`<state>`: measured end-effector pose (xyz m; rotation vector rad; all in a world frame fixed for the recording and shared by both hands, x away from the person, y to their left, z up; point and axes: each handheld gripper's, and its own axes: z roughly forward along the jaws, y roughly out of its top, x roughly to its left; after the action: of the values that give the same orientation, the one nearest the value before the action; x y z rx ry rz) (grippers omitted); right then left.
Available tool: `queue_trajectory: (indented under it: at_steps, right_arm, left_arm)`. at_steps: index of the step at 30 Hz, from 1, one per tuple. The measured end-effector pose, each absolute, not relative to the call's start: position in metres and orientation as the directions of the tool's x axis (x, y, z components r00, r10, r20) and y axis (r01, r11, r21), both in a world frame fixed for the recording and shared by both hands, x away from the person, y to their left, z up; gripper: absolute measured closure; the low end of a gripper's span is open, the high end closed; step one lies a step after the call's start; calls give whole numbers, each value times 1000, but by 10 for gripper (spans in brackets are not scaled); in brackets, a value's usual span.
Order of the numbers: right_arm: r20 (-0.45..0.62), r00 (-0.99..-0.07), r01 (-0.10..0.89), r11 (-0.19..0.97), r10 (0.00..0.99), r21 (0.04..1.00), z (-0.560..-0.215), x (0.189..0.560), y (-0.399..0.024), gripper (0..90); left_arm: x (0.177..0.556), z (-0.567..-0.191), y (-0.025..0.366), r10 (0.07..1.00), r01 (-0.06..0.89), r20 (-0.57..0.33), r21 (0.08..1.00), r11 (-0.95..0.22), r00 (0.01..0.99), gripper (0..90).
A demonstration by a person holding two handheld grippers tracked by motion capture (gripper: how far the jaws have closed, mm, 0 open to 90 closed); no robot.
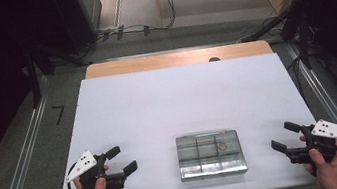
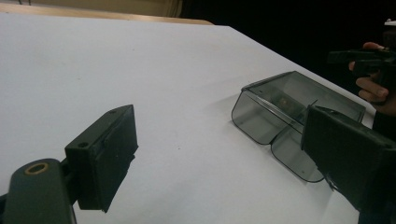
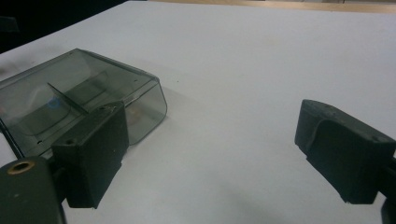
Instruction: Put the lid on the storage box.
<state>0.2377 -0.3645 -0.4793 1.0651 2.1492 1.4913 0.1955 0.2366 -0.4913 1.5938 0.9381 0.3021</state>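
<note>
So the clear plastic box [image 1: 210, 153] sits near the front edge of the white table [image 1: 158, 106], about in the middle, with the left gripper [image 1: 118, 161] off to its left and the right gripper [image 1: 284, 137] off to its right, both well apart from it. Both sets of jaws stand wide apart with nothing between them. The box looks like thin, hard, smoky see-through plastic with rounded corners, a shut lid and little dividers splitting it into compartments. I'd guess it's light and stiff but pretty slick, so it could easily skate on that smooth tabletop if you nudge it from one side. Probably a bit brittle at the lid edge too. There's something small and round [image 1: 222, 146] in a compartment on the right side, maybe a ring or a washer, too small to tell. Best bet is pinching across the short side walls, or bracing one end while the other gripper works the lid lip.
</note>
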Motion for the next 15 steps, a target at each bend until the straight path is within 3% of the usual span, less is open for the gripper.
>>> queue_trajectory:
  at_steps: [12,15]
  right_arm:
    - [169,-651,414,160,740,896,-485,243,-376,72]
    - [167,-659,407,162,733,899,-485,244,-378,15]
  left_arm:
    - [196,-497,262,746,388,-287,921,41,601,11]
    - [196,-498,264,755,383,-280,923,42,593,11]
